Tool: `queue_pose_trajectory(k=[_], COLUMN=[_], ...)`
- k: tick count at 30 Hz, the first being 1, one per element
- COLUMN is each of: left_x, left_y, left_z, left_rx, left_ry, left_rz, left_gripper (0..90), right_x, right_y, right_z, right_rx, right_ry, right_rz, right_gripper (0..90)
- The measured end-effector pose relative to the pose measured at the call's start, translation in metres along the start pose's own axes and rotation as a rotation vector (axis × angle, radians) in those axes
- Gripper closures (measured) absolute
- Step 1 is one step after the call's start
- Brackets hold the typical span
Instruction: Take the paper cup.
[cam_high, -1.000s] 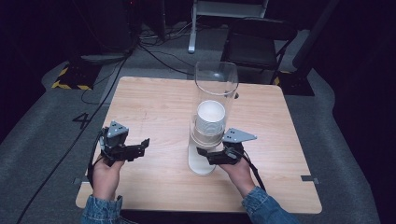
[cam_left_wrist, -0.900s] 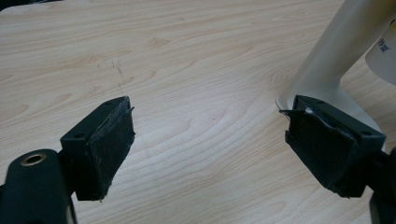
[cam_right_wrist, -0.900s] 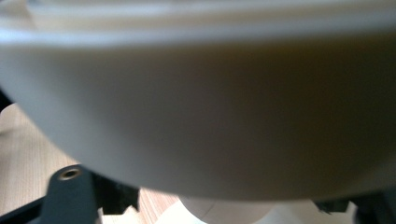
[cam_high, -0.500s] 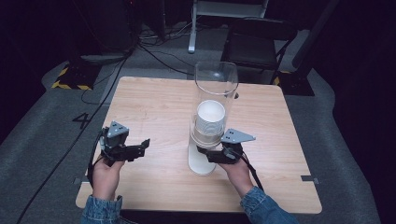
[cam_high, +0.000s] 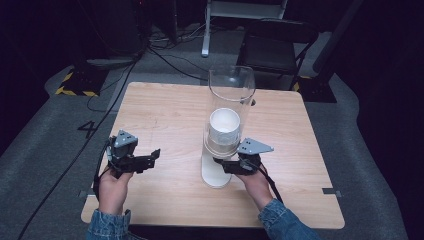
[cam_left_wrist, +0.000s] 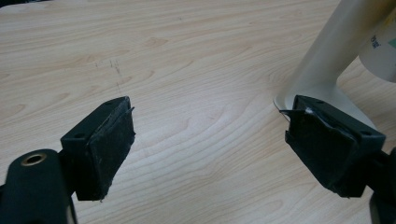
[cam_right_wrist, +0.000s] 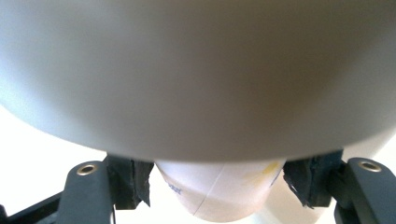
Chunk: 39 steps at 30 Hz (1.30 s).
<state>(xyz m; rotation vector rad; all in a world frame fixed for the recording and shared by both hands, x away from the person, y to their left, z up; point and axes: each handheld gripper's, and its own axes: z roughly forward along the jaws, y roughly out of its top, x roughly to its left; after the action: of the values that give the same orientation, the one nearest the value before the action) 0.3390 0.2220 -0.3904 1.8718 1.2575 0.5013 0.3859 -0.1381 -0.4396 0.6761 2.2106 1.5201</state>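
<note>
A cup dispenser stands mid-table: a clear tube (cam_high: 231, 95) on a white stand (cam_high: 215, 175), with a stack of white paper cups (cam_high: 224, 125) inside. My right gripper (cam_high: 220, 164) reaches under the tube from the right. In the right gripper view its pads (cam_right_wrist: 135, 182) press both sides of the lowest paper cup (cam_right_wrist: 219, 196), which hangs below the blurred dispenser underside (cam_right_wrist: 196, 70). My left gripper (cam_high: 150, 159) rests open to the left of the stand, over bare wood. Its jaws stand wide apart (cam_left_wrist: 210, 140), with the stand (cam_left_wrist: 327, 60) and a cup (cam_left_wrist: 380, 51) beyond.
The wooden table (cam_high: 165, 115) has free room left of and behind the dispenser. Beyond its far edge are a dark chair (cam_high: 275, 50), floor cables (cam_high: 165, 50) and a yellow-black striped floor marking (cam_high: 75, 90).
</note>
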Motion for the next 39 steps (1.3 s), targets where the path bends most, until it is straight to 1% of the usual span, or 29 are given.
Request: queue_pose_trajectory(k=[2, 6, 10, 15, 18, 22, 26, 28, 29, 30, 34, 36, 39], left_x=[0.0, 0.0, 0.001, 0.001, 0.001, 0.001, 0.001, 0.002, 0.002, 0.002, 0.002, 0.003, 0.004], left_y=[0.0, 0.0, 0.0, 0.0, 0.0, -0.001, -0.001, -0.001, 0.0, 0.0, 0.0, -0.001, -0.001], left_z=[0.0, 0.0, 0.0, 0.001, 0.002, 0.002, 0.002, 0.002, 0.002, 0.002, 0.002, 0.002, 0.002], left_rx=[0.0, 0.003, 0.003, 0.006, 0.006, 0.003, 0.004, 0.002, 0.002, 0.002, 0.002, 0.001, 0.003], left_ry=[-0.002, -0.005, -0.004, -0.004, -0.015, -0.011, -0.013, -0.014, -0.015, -0.015, -0.016, -0.014, -0.012], left_rz=[0.0, 0.002, 0.0, 0.0, -0.013, -0.019, -0.02, -0.022, -0.022, -0.022, -0.022, -0.029, -0.025], left_gripper=[15.5, 15.5, 15.5, 15.5, 15.5, 15.5, 15.5, 15.5, 15.5, 15.5, 15.5, 15.5, 15.5], right_x=[-0.001, -0.002, 0.0, 0.002, 0.003, 0.005, 0.006, 0.006, 0.005, 0.005, 0.003, 0.003, 0.005], right_y=[0.0, -0.001, -0.001, -0.001, -0.002, -0.002, -0.003, -0.004, -0.005, -0.007, -0.012, -0.012, -0.014], right_z=[0.0, 0.0, 0.0, 0.0, 0.0, 0.001, 0.001, 0.002, 0.004, 0.005, 0.007, 0.006, 0.007], right_rx=[0.002, 0.002, 0.005, 0.003, 0.004, 0.007, 0.007, 0.009, 0.019, 0.021, 0.038, 0.035, 0.035], right_ry=[-0.01, 0.0, -0.008, -0.003, -0.003, 0.01, 0.014, 0.03, 0.076, 0.08, 0.075, 0.068, 0.046], right_rz=[-0.018, -0.017, -0.008, 0.009, 0.019, 0.045, 0.053, 0.067, 0.121, 0.134, 0.129, 0.108, 0.072], right_gripper=[33.0, 33.0, 33.0, 33.0, 33.0, 33.0, 33.0, 33.5, 33.6, 33.8, 33.8, 33.8, 33.7])
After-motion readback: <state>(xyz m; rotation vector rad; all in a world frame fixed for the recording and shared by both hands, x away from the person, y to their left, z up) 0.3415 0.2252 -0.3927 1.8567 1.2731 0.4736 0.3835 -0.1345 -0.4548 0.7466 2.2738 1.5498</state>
